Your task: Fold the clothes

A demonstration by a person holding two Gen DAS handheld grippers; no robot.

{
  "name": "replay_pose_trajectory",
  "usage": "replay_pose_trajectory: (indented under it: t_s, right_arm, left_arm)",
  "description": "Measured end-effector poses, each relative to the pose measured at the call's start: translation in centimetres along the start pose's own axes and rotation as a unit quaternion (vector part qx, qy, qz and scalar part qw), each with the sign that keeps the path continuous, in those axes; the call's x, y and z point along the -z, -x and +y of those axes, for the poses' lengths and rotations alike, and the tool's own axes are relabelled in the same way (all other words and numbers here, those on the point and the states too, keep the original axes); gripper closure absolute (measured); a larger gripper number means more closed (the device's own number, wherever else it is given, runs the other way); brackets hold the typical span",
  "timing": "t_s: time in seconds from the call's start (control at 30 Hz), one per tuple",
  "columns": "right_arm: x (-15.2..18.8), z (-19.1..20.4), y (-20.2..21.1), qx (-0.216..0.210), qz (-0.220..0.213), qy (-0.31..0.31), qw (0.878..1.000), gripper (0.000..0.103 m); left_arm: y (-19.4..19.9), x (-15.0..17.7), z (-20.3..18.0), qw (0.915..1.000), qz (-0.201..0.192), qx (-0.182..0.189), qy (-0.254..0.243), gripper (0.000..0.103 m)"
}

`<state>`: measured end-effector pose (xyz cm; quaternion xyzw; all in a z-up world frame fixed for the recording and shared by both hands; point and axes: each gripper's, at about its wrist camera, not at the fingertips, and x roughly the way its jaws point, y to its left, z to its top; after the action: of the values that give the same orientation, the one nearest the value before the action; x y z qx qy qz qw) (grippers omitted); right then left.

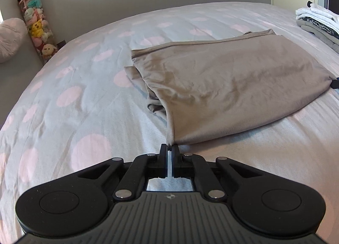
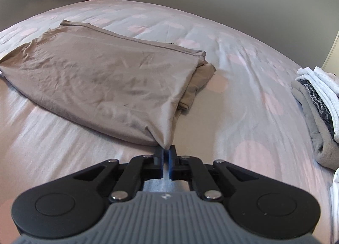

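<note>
A taupe garment, folded over itself, lies flat on the bed in the left wrist view. Its near left corner is drawn into a point that runs between the tips of my left gripper, which is shut on it. The right wrist view has the same garment spreading away to the left. There its near right corner tapers into my right gripper, whose blue-padded fingers are shut on the cloth tip. A lower layer of the fabric pokes out at the garment's far side edge in both views.
The bed cover is pale grey with pink dots. A stack of folded clothes sits at the right edge of the bed. A tube of plush toys and a pink pillow stand by the wall.
</note>
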<state>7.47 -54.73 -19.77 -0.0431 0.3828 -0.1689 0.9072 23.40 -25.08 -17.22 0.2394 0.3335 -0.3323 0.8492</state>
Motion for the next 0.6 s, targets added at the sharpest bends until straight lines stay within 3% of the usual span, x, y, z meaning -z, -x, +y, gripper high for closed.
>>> replay_pose_trajectory:
  t_s: [0.2, 0.27, 0.43, 0.5, 0.6]
  right_arm:
    - [0.1, -0.8, 0.3, 0.023, 0.009, -0.016, 1.000, 0.099]
    - [0.2, -0.9, 0.4, 0.036, 0.014, -0.018, 0.999, 0.103]
    - [0.3, -1.7, 1.4, 0.047, 0.007, -0.043, 0.998, 0.102]
    - [0.3, -1.6, 1.9, 0.046, -0.002, -0.043, 0.998, 0.097]
    - [0.1, -1.0, 2.5, 0.020, -0.020, -0.032, 0.999, 0.091]
  left_arm:
    - [0.2, 0.9, 1.4, 0.9988, 0.034, -0.036, 0.005, 0.103]
    - [0.7, 1.0, 2.2, 0.9985, 0.029, -0.031, 0.033, 0.103]
    - [1.9, 0.8, 1.6, 0.9992, 0.006, -0.021, 0.034, 0.103]
    - [2.0, 0.7, 1.0, 0.9996, -0.001, -0.012, 0.025, 0.100]
    - [2.1, 0.6, -0.5, 0.9996, -0.012, -0.021, -0.018, 0.085]
